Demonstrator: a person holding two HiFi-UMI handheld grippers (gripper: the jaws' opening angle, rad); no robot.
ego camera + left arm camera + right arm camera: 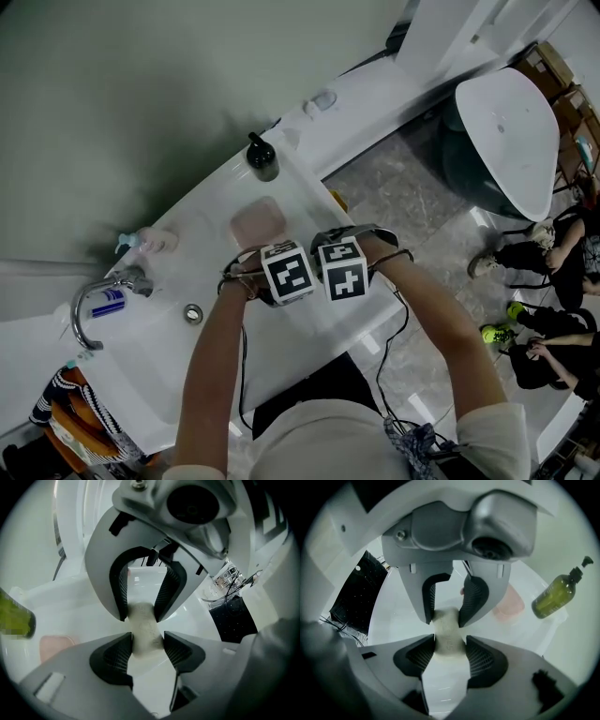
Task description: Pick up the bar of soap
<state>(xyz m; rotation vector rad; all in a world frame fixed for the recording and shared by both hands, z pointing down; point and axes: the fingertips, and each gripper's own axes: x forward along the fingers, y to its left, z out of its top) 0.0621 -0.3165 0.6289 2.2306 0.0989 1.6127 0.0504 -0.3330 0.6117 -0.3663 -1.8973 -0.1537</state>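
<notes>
A pale speckled bar of soap (143, 625) hangs between two grippers that face each other nose to nose. In the left gripper view, my left gripper (146, 641) is shut on its near end, and the right gripper (142, 611) clamps the far end. The right gripper view mirrors this: my right gripper (450, 646) grips the soap (447, 630) from below and the left gripper (446, 616) from above. In the head view the left gripper (287, 272) and right gripper (343, 268) meet over the white counter (375, 103); the soap is hidden under their marker cubes.
A pink soap dish (258, 222) lies just beyond the grippers, a green pump bottle (262, 157) behind it. The basin with drain (193, 313) and chrome faucet (94, 309) is to the left. Right of the counter are a grey floor and a white toilet lid (511, 131).
</notes>
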